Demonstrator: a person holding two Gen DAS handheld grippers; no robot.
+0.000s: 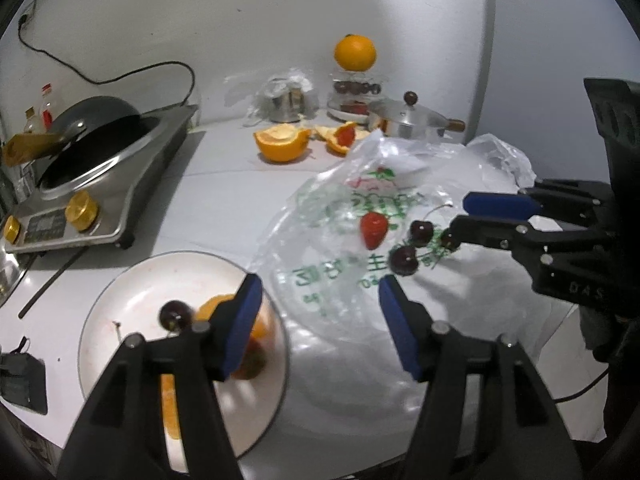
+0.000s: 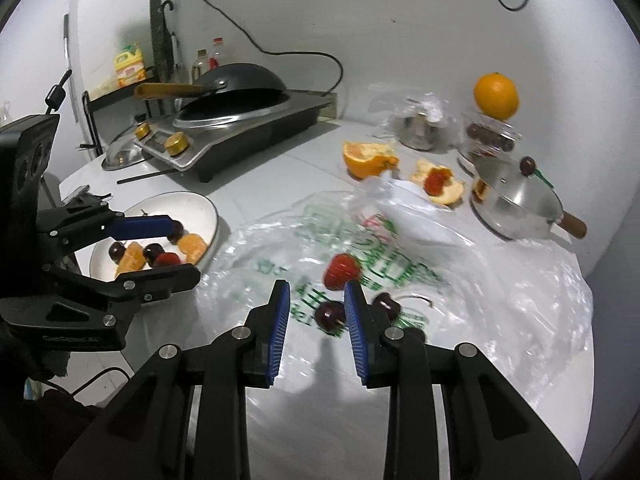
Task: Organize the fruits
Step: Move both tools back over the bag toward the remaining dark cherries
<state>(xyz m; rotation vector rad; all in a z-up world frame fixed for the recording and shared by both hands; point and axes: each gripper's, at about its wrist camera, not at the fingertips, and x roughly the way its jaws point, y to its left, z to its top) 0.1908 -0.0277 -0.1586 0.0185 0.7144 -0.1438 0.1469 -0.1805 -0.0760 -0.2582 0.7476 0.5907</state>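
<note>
1. Task fruit: a strawberry (image 2: 341, 271) and dark cherries (image 2: 330, 314) lie loose on the clear plastic bag (image 2: 500, 300), just right of the white plate (image 2: 200, 204); the plate already carries orange segments (image 2: 192, 249), cherries and a red berry
2. My right gripper (image 2: 316, 320) reaches over the bag beside the plate, its jaws a narrow gap apart, one cherry seen between the blue pads; I cannot tell whether they press on it
3. My left gripper (image 1: 320, 324) hangs at the plate's right rim, jaws apart, nothing between them
4. Beyond the plate: cut orange halves (image 1: 282, 142), a steel pot (image 1: 412, 120) and a whole orange (image 1: 355, 53) on a jar
5. Risks, as I judge them: a round cherry may roll from a shallow pinch; the slick bag may be caught and dragged, scattering the fruit; the two grippers may collide near the plate
</note>
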